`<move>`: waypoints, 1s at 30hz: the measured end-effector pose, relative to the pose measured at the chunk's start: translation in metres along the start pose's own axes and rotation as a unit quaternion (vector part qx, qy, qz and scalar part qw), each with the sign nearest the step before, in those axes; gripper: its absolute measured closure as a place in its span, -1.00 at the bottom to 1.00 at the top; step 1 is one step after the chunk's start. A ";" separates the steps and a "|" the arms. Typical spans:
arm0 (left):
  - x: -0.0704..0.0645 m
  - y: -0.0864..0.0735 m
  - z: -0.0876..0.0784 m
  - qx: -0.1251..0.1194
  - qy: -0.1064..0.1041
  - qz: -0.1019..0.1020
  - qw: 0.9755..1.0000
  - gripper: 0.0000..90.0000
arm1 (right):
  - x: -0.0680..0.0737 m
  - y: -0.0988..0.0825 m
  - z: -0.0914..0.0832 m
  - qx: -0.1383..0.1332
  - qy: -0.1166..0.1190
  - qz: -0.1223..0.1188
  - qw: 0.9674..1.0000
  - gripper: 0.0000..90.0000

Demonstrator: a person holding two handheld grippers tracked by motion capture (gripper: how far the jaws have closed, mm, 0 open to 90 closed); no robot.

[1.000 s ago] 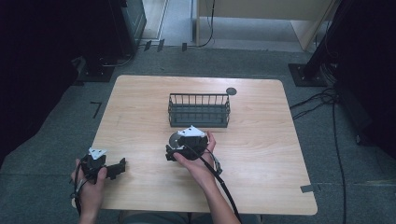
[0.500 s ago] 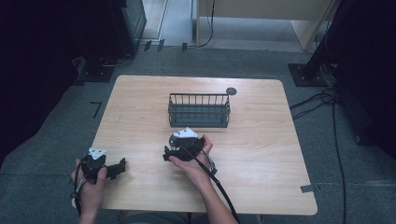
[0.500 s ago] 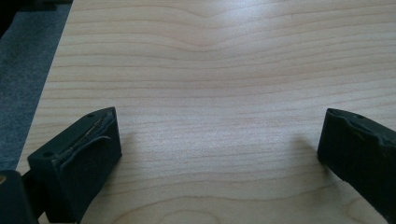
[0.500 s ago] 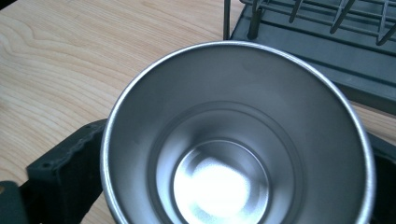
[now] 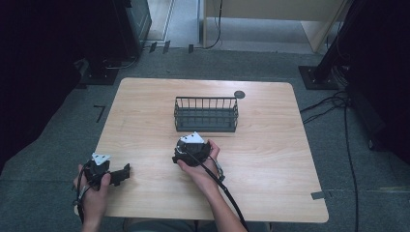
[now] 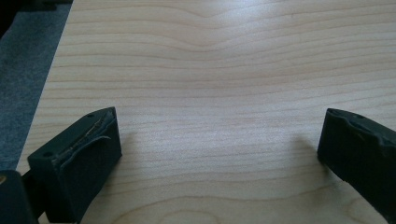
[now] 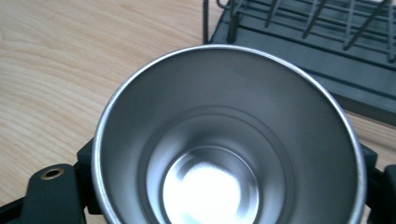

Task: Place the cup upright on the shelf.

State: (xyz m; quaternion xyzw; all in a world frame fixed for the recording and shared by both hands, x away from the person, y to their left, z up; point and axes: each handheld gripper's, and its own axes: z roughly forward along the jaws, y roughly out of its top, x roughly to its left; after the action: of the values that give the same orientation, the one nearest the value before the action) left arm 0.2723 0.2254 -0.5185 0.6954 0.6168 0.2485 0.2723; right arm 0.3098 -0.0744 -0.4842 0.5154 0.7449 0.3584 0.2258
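Note:
A shiny steel cup stands mouth up in the right gripper view, just in front of the black wire basket. My right gripper has a jaw on each side of the cup; the jaws have just been closing and now press on its wall. From above, the right gripper sits near the table's middle, close to the basket. My left gripper rests at the table's front left. The left gripper stands wide open over bare wood.
The light wooden table has a small dark disc near its far edge, behind the basket. Grey floor, cables and dark stands surround the table. A cable trails from the right gripper along the forearm.
The right gripper has edged a little left and toward the person over the cup, which it now covers from above. The left hand has stayed put.

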 end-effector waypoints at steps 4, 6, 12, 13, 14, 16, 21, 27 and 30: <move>0.000 0.000 0.000 0.000 0.000 0.000 1.000 -1.00 | -0.004 0.002 -0.004 -0.004 -0.002 0.003 1.000 -0.60; 0.000 0.000 0.000 0.000 0.000 0.000 1.000 -1.00 | -0.006 0.004 -0.006 -0.007 -0.003 0.004 1.000 -0.60; 0.000 0.000 0.000 0.000 0.000 0.000 1.000 -1.00 | -0.014 0.009 -0.015 -0.014 -0.002 0.010 1.000 -0.60; 0.000 0.000 0.000 -0.001 0.000 -0.001 1.000 -1.00 | -0.015 0.010 -0.017 -0.015 -0.002 0.011 1.000 -0.60; 0.000 0.000 0.000 -0.001 0.000 -0.001 1.000 -1.00 | -0.017 0.011 -0.019 -0.017 -0.002 0.012 1.000 -0.60; 0.000 0.000 0.000 -0.001 0.000 -0.001 1.000 -1.00 | -0.019 0.013 -0.022 -0.017 -0.003 0.011 1.000 -0.60; 0.000 0.000 0.000 -0.001 0.000 0.000 1.000 -1.00 | -0.026 0.018 -0.030 -0.019 -0.007 0.013 1.000 -0.60; 0.000 0.000 0.000 0.000 0.000 0.000 1.000 -1.00 | -0.036 0.025 -0.038 -0.025 -0.014 0.021 0.999 -0.60; 0.000 0.000 0.000 -0.002 0.000 -0.002 1.000 -1.00 | -0.041 0.030 -0.041 -0.028 -0.019 0.022 0.999 -0.60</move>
State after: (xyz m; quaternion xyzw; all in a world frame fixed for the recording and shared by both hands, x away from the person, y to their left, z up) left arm 0.2724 0.2252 -0.5187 0.6936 0.6176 0.2495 0.2742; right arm 0.3140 -0.1190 -0.4362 0.5321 0.7185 0.3743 0.2462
